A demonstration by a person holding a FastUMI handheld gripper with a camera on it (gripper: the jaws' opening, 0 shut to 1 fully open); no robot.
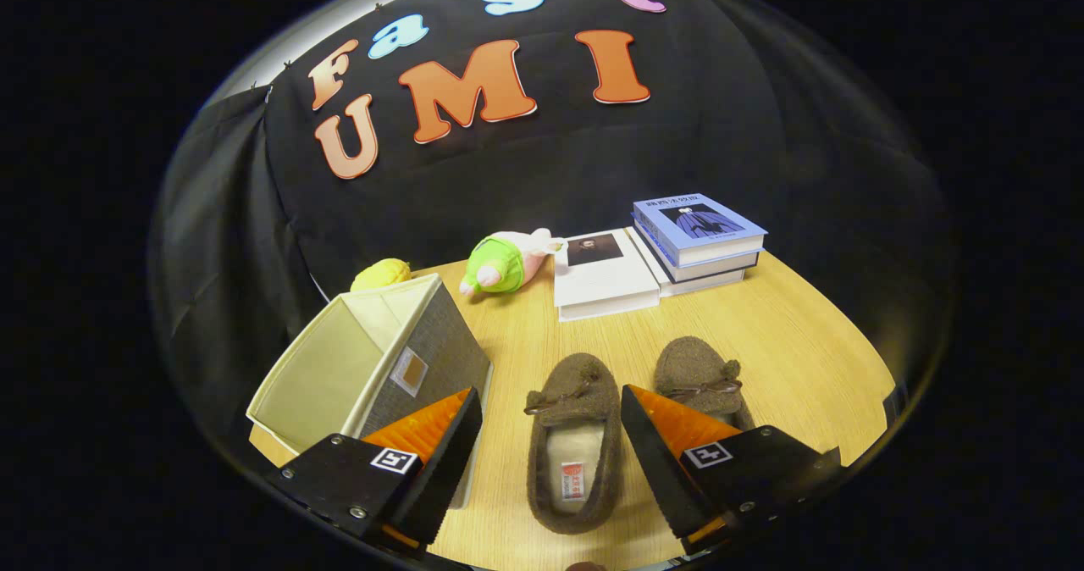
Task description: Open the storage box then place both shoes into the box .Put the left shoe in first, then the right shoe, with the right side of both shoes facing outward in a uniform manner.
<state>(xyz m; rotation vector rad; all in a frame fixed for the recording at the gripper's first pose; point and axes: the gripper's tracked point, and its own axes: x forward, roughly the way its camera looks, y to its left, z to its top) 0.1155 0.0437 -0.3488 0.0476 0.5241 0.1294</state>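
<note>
Your hand-held gripper [550,435] is spread wide, empty; left slipper [574,444] between its fingers, open storage box [373,359] left.

Gripper [551,435] fingers spread wide, nothing held; left shoe [572,437] lies between them on wood table [796,342], right shoe [699,378] just beside it by right finger. Storage box [373,359] open-topped at left finger. Books [660,257], plush toy [508,262] beyond
</note>
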